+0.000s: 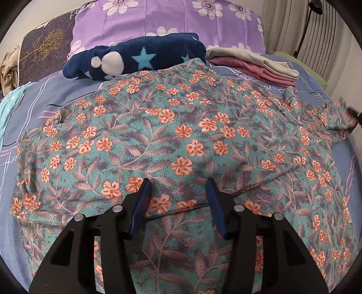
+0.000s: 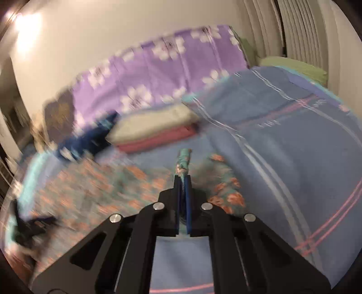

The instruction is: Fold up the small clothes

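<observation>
A teal garment with orange flowers (image 1: 181,135) lies spread across the blue bedsheet (image 1: 74,90). My left gripper (image 1: 178,183) hovers low over its near middle with jaws apart, the blue fingers (image 1: 144,194) over the cloth and nothing pinched between them. My right gripper (image 2: 182,178) is shut on a bunched edge of the same floral garment (image 2: 226,194), a strip of cloth sticking out past the tips. In the left wrist view that right gripper (image 1: 353,113) shows blurred at the far right, at the garment's sleeve end. The right wrist view is motion-blurred.
A folded stack of beige and pink clothes (image 1: 255,65) sits at the back right, next to a navy star-patterned fleece (image 1: 135,56). A purple flowered pillow (image 1: 169,20) stands behind them. Curtains (image 1: 294,22) hang at the right. A raised blue blanket fold (image 2: 282,135) lies to the right.
</observation>
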The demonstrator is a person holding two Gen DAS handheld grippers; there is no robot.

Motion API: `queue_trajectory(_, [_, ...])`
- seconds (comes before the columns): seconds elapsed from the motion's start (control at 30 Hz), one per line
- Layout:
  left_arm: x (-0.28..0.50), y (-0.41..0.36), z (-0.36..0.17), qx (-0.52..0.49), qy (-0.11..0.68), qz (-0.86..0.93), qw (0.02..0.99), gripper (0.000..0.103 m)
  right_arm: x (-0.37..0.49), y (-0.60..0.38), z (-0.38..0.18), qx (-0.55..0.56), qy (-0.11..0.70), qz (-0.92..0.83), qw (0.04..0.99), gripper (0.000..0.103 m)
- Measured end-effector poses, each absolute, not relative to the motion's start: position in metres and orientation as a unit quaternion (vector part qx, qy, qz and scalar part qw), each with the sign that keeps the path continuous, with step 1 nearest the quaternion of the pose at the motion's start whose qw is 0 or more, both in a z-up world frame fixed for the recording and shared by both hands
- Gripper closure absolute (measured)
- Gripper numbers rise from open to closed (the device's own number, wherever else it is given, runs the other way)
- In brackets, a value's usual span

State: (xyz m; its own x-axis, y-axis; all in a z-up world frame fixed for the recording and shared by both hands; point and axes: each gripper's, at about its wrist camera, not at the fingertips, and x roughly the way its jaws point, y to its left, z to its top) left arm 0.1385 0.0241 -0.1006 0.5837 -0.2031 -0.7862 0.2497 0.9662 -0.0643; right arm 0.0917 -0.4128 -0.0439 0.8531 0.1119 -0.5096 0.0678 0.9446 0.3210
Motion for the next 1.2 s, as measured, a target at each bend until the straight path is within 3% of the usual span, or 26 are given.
queue_trajectory(0.23, [0.138, 0.031, -0.097, 0.003, 0.438, -0.139, 0.888, 0.051, 0.085, -0.336, 0.007, 0.235, 0.151, 0.128, 0.952, 0.099])
queue_trajectory(0.43, [0.128, 0.049, -0.084, -0.142, 0.433, -0.233, 0.859, 0.047, 0.103, -0.224, -0.051, 0.106, 0.297, 0.231, 0.920, 0.098])
queue_trajectory(0.57, [0.115, 0.034, -0.074, -0.157, 0.428, -0.284, 0.843, 0.047, 0.091, -0.221, -0.085, 0.106, 0.363, 0.251, 0.891, 0.099])
queue_trajectory(0.77, [0.110, 0.002, -0.069, -0.160, 0.443, -0.334, 0.816, 0.045, 0.056, -0.224, -0.095, 0.051, 0.396, 0.261, 0.879, 0.095])
queue_trajectory(1.0, [0.116, -0.028, -0.092, -0.117, 0.497, -0.291, 0.809, 0.044, 0.043, -0.239, -0.095, 0.068, 0.387, 0.240, 0.888, 0.092])
queue_trajectory(1.03, [0.116, -0.033, -0.090, -0.115, 0.495, -0.295, 0.809, 0.046, 0.047, -0.240, -0.094, 0.069, 0.389, 0.234, 0.888, 0.089])
queue_trajectory(1.07, [0.116, -0.037, -0.088, -0.118, 0.493, -0.304, 0.807, 0.062, 0.049, -0.243, -0.095, 0.073, 0.391, 0.228, 0.889, 0.088])
queue_trajectory(1.1, [0.117, -0.039, -0.088, -0.122, 0.494, -0.310, 0.803, 0.090, 0.052, -0.246, -0.096, 0.080, 0.394, 0.221, 0.889, 0.086])
queue_trajectory(1.13, [0.121, -0.043, -0.087, -0.129, 0.496, -0.317, 0.798, 0.101, 0.054, -0.249, -0.098, 0.085, 0.397, 0.216, 0.888, 0.085])
queue_trajectory(1.2, [0.125, -0.047, -0.075, -0.125, 0.480, -0.318, 0.808, 0.101, 0.056, -0.254, -0.100, 0.093, 0.401, 0.210, 0.887, 0.085])
